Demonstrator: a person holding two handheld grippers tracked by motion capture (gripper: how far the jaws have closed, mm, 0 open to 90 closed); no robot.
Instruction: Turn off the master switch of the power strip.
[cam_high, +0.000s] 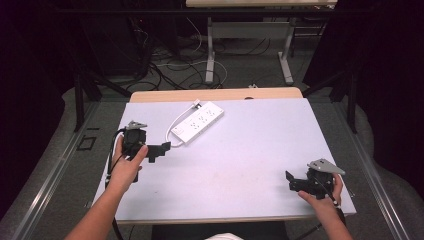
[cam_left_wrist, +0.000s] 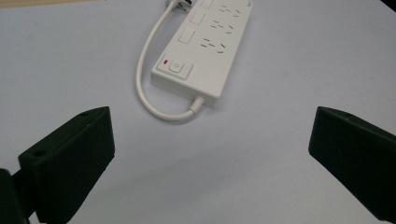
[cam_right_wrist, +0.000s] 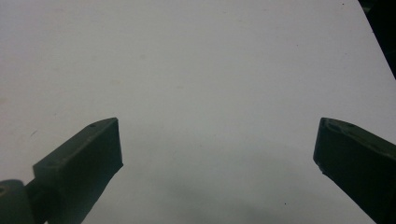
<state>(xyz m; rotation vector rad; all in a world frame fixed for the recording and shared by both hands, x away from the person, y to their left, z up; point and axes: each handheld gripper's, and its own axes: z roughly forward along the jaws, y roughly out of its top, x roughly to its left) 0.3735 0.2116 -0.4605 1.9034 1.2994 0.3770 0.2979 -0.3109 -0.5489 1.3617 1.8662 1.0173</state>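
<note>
The left gripper (cam_high: 162, 150) hangs spread wide and empty, aimed at the white power strip (cam_high: 197, 122) lying just beyond on the table (cam_high: 240, 165). Well apart, the right gripper (cam_high: 295, 182) gapes empty over bare tabletop.

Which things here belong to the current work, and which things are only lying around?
Belong to the work:
power strip with its short white cord
left gripper, open, pointing at it
right gripper, open

Lying around:
cables on the floor
</note>
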